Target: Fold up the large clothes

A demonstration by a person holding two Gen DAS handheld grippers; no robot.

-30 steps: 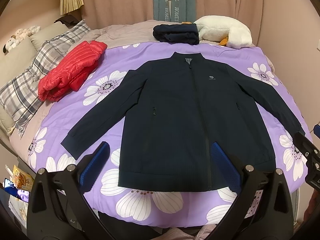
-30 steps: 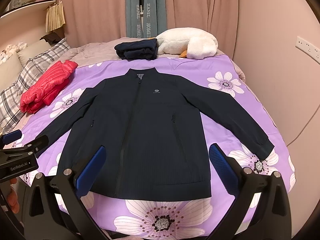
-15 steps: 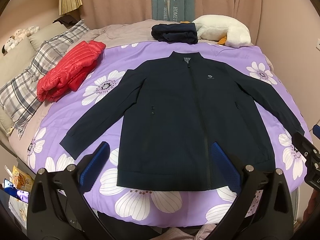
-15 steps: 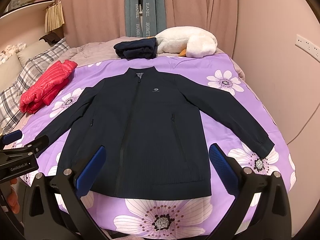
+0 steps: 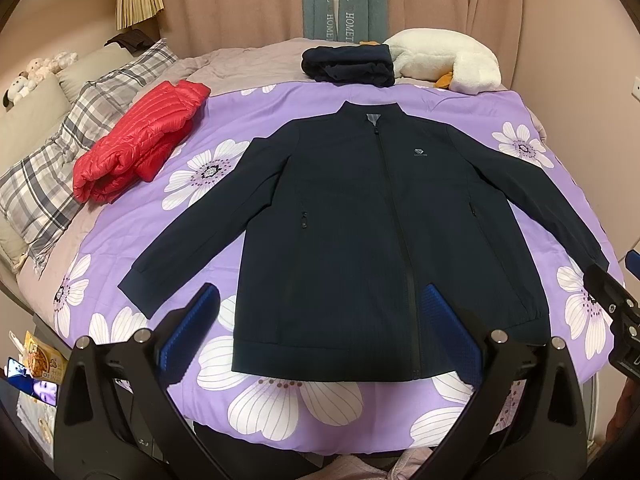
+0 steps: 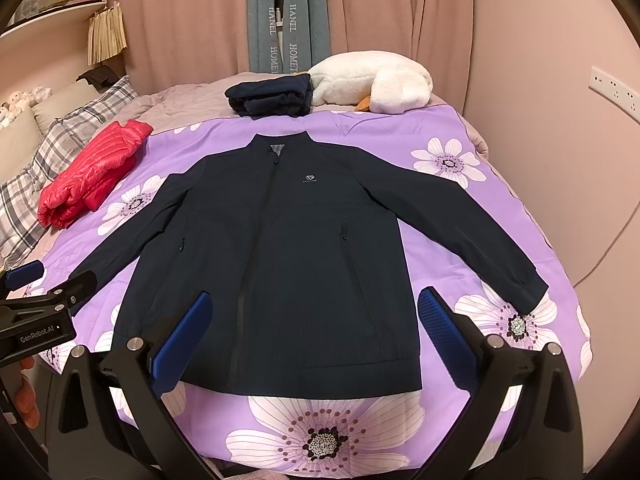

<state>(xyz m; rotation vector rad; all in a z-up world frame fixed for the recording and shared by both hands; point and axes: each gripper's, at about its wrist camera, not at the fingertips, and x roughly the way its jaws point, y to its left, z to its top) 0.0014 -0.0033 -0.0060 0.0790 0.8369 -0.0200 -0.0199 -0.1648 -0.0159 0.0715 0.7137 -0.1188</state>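
Observation:
A dark navy zip jacket [image 5: 360, 216] lies flat and face up on the purple flowered bedspread [image 5: 120, 240], sleeves spread out to both sides; it also shows in the right wrist view [image 6: 280, 256]. My left gripper [image 5: 320, 332] is open and empty, held above the jacket's hem near the bed's front edge. My right gripper [image 6: 316, 336] is open and empty, also above the hem. The left gripper shows at the left edge of the right wrist view [image 6: 44, 308], and the right gripper at the right edge of the left wrist view [image 5: 612, 304].
A folded red puffer jacket [image 5: 140, 136] lies at the bed's left by plaid pillows [image 5: 52, 168]. A folded dark garment [image 5: 348, 65] and a white plush toy [image 5: 448, 64] sit at the far end. A wall [image 6: 560, 160] borders the bed's right side.
Both grippers have shifted slightly; the views have edged a little closer and higher over the jacket. The jacket has not moved.

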